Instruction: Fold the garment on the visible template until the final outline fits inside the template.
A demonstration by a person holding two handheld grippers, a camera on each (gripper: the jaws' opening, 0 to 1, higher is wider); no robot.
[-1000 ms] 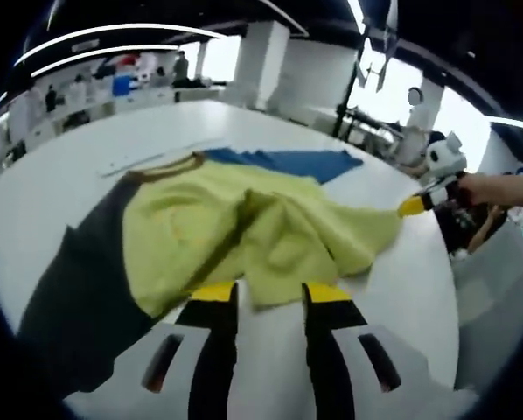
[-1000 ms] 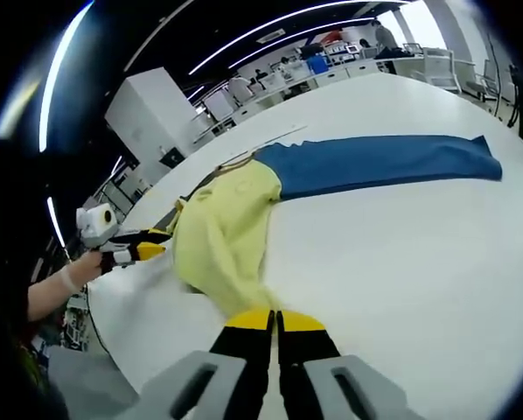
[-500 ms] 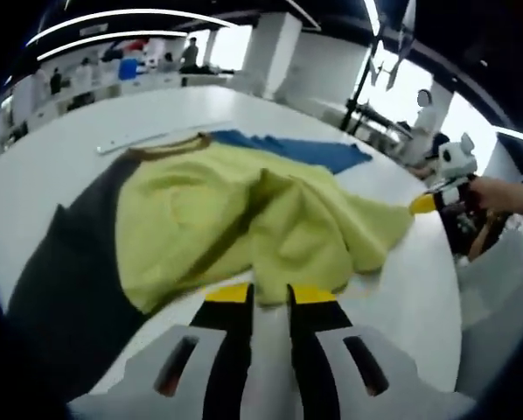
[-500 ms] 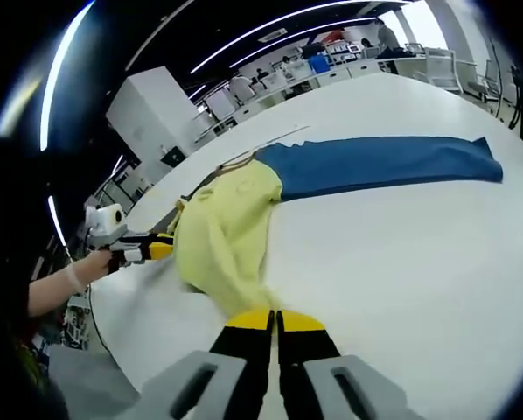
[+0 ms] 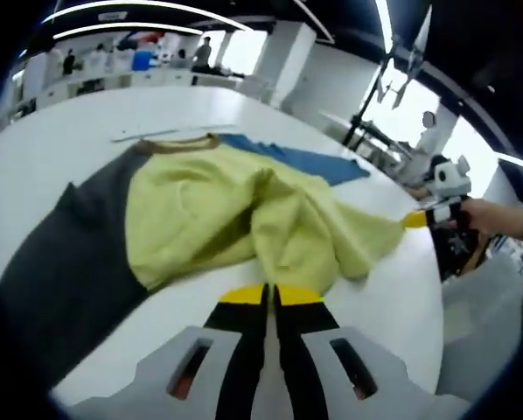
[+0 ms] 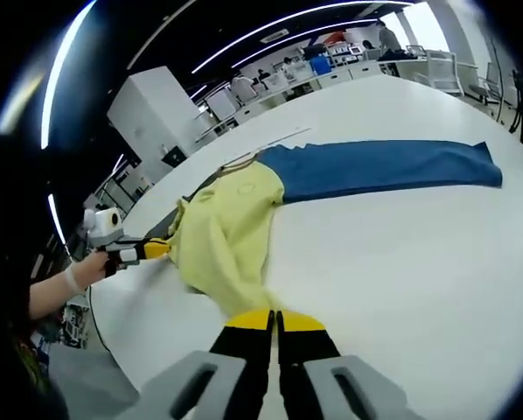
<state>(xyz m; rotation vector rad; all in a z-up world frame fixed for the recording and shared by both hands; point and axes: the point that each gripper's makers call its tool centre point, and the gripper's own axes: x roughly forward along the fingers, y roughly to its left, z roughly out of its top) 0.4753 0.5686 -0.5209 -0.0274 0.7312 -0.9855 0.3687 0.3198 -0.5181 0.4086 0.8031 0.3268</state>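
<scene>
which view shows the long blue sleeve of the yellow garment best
The right gripper view: the long blue sleeve lies stretched flat across the white table, visible end to end. In the left gripper view only a short blue strip shows behind the bunched yellow cloth.

Left gripper view: the yellow garment [image 5: 244, 219] lies bunched, its folds hiding its own lower layers and the desk [image 5: 60, 149] beneath. The garment's dark grey sleeve [image 5: 52, 271] runs off at the view's lower left. Right gripper view: the left tongs [image 6: 161, 248] meet the garment's edge; whether cloth is pinched is too small to tell. Background people and benches are blurred
</scene>
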